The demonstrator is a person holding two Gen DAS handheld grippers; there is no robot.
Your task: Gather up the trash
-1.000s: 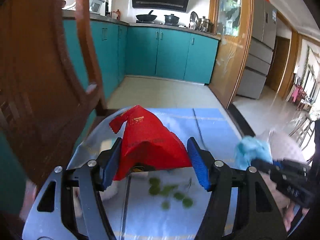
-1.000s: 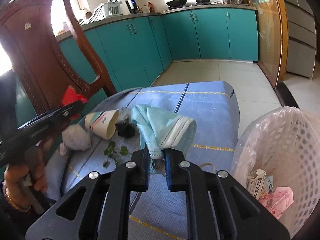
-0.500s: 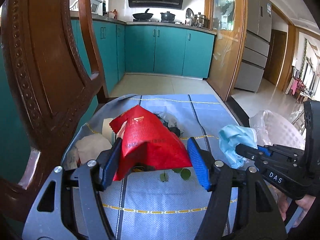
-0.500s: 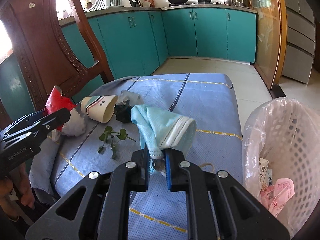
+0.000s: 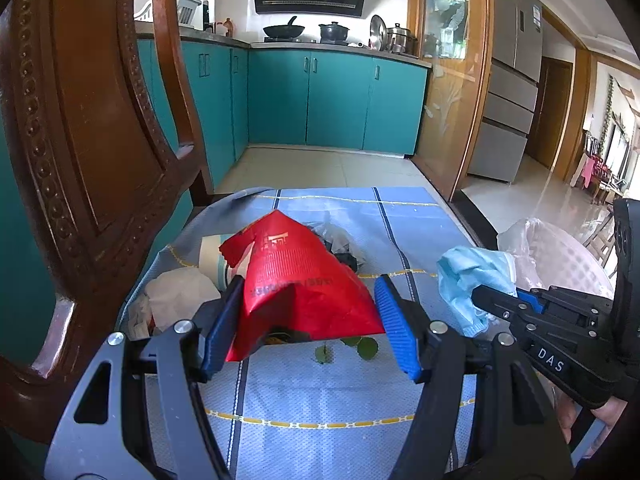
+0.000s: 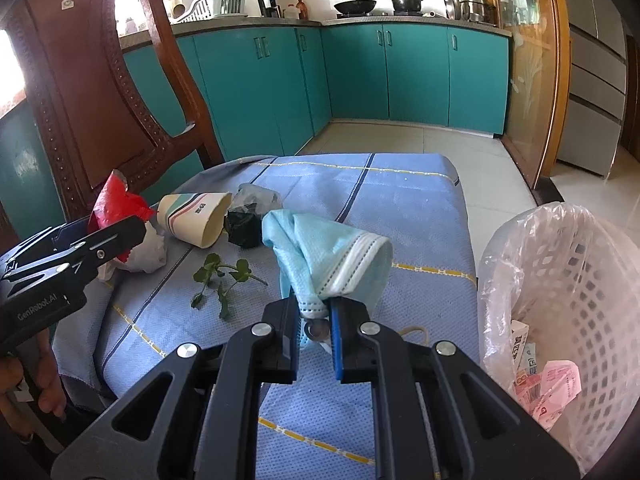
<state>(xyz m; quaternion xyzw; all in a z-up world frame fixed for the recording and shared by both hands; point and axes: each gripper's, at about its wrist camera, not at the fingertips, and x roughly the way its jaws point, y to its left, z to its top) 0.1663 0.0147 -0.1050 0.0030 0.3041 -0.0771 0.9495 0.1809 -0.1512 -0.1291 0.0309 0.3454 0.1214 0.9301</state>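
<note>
Item: your right gripper [image 6: 314, 316], pinching the crumpled light-blue face mask [image 6: 332, 252]; the white perforated plastic bin [image 6: 580, 280] lies just right. Left gripper [image 5: 310, 320] clamps the red foil packet [image 5: 296, 280].

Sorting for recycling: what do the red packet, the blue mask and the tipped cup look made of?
Red packet: glossy printed plastic film, apparently, creased and shiny. Blue mask: soft non-woven fabric, stitched white hem. Cup: probably matte paper, striped print.
</note>
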